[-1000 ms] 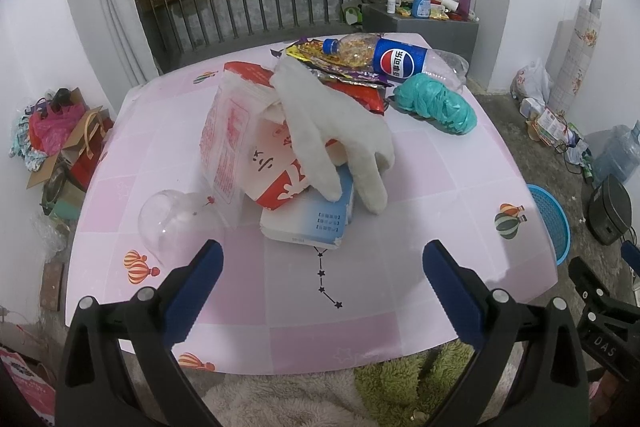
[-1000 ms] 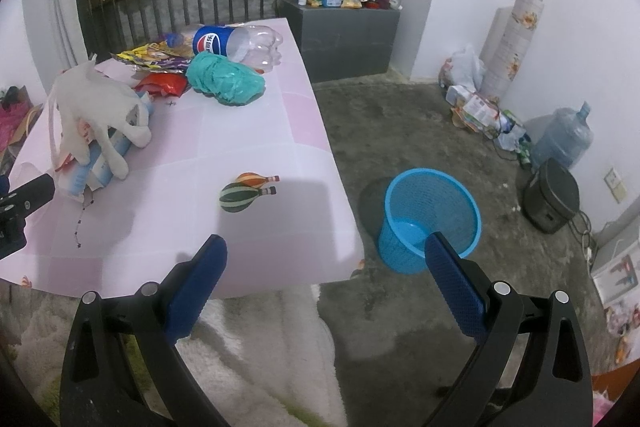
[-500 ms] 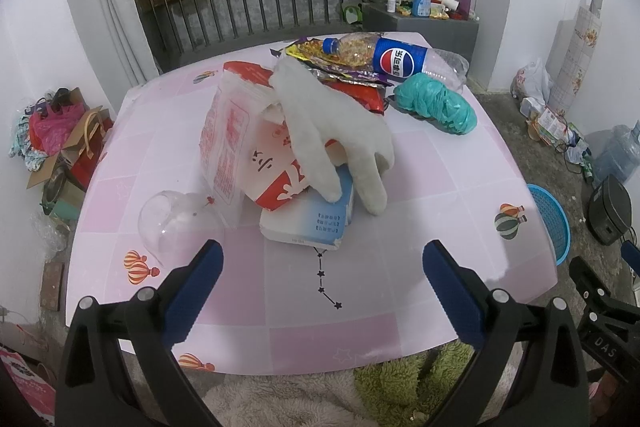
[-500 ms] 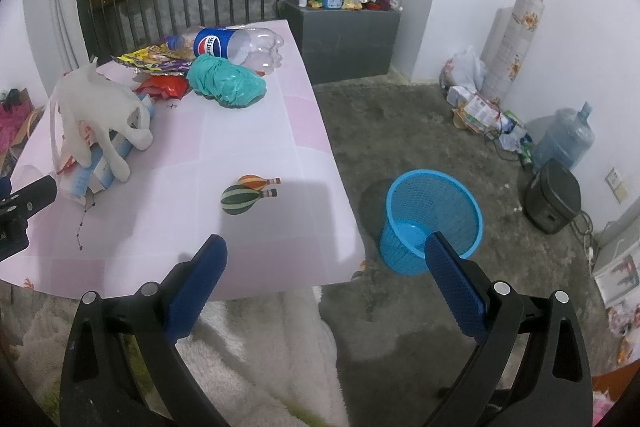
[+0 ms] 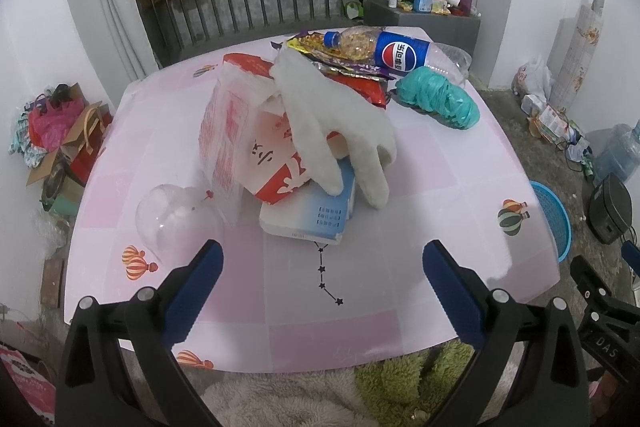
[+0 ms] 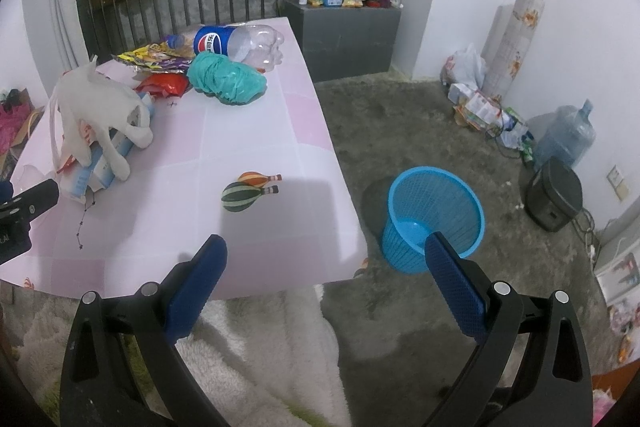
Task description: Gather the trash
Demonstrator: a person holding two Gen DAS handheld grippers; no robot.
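Observation:
Trash is piled on the pink table: a white glove draped over a red-and-white carton and a blue-white tissue pack, a clear plastic dome, a Pepsi bottle, snack wrappers and a teal crumpled bag. My left gripper hangs open above the table's near edge, short of the tissue pack. My right gripper is open over the table's near right corner. A blue mesh bin stands on the floor beside the table.
A grey cabinet with bottles stands behind the table by a metal railing. Bags and boxes lie on the floor at left. A water jug, a dark appliance and litter sit by the right wall. A fluffy rug lies below.

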